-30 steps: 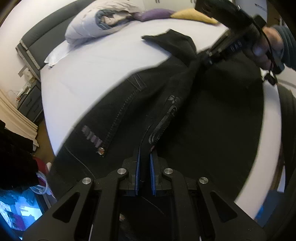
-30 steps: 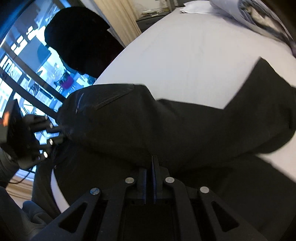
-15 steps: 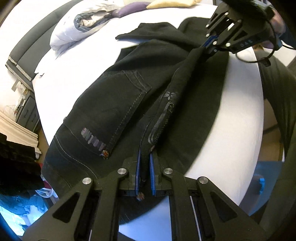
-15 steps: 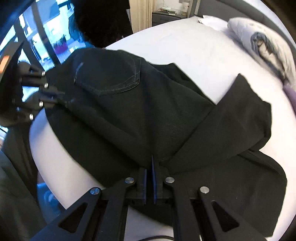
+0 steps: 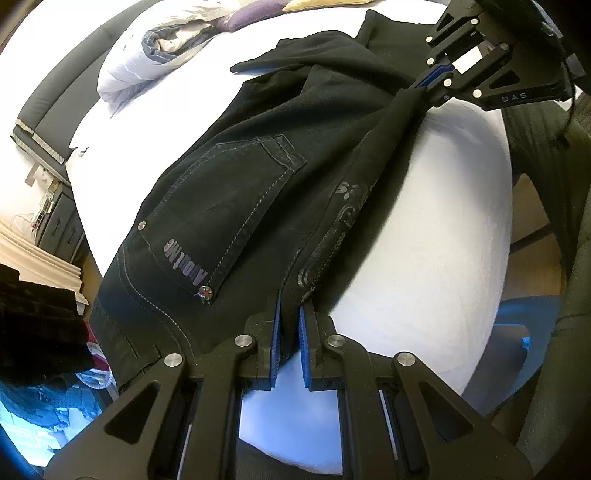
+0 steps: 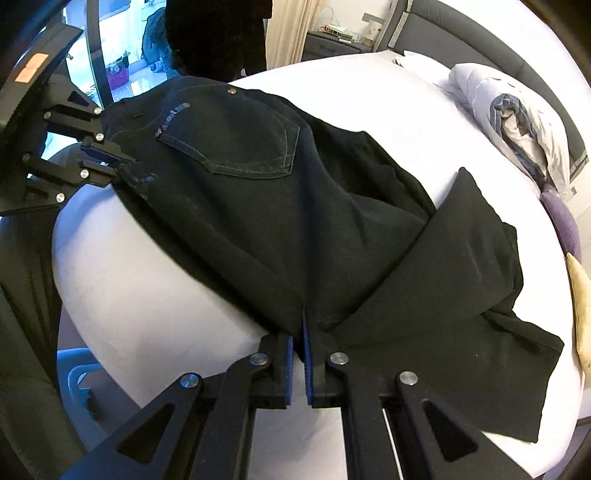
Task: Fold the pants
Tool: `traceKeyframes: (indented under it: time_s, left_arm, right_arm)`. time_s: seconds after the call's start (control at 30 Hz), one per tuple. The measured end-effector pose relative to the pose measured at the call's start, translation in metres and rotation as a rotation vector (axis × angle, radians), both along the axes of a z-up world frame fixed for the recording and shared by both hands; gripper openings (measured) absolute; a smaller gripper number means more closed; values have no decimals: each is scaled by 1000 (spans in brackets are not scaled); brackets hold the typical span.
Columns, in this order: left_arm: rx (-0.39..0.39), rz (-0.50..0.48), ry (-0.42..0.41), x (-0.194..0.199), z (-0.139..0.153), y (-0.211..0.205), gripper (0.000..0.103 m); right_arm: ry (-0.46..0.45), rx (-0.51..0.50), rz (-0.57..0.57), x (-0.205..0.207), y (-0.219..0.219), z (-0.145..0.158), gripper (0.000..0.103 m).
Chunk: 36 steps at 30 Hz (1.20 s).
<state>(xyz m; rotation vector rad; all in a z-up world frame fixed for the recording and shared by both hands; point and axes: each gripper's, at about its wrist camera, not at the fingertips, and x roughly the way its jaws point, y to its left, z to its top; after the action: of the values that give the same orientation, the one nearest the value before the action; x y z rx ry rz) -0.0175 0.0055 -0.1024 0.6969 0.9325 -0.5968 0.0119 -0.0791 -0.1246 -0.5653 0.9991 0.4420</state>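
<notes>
Black pants (image 5: 236,206) are lying spread across the near part of the white bed (image 5: 424,236), seat side up, with a stitched back pocket (image 6: 236,140) facing the ceiling and pale lettering running along the pocket's edge. The left gripper (image 5: 287,332) is biting the waist end at the bed's edge, its blue-lined fingers (image 5: 275,343) pressed close together on the dark cloth near a printed pale pattern. The right gripper (image 6: 298,354) is pinching the same near edge of the pants farther along, at the point where the legs are doubling back, and its fingers (image 6: 290,365) are likewise squeezed onto a fold of fabric. Between the two grips the edge of the pants is running taut along the rim of the bed.

Beyond the right gripper's hold, the legs are lying folded over at an angle, forming a flat dark flap (image 6: 476,258) on the sheet, with another layer trailing toward the bed's side. Behind the pants, toward the grey headboard (image 6: 498,44), a crumpled white duvet (image 6: 517,122) is sitting on the bed. Beside it a purple cushion (image 6: 561,221) and a yellow one (image 6: 581,306) are resting at the mattress edge. A dark nightstand (image 6: 328,44) is standing past the head of the bed, next to cream curtains (image 6: 288,33).
</notes>
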Motion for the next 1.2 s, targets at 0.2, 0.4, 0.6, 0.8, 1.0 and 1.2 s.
traceKeyframes:
  time_s: [0.2, 0.4, 0.6, 0.8, 1.0, 1.2]
  left_arm:
    - [-4, 44, -16, 9, -12, 4, 9]
    - [-53, 122, -26, 14, -10, 11, 15]
    - [-95, 146, -10, 6, 8, 19, 23]
    - [-170, 159, -16, -3, 36, 33, 92]
    - [-296, 215, -28, 11, 65, 34, 92]
    - [-342, 233, -1, 50, 52, -11, 65]
  right_arm:
    - [1, -10, -23, -1, 2, -18, 6]
    - [-28, -23, -36, 3, 5, -18, 6]
    - [-71, -15, -38, 0, 5, -5, 6]
    - [-85, -55, -8, -4, 9, -6, 6]
    - [-82, -73, -14, -4, 11, -26, 9]
    - [-91, -18, -39, -7, 5, -26, 9]
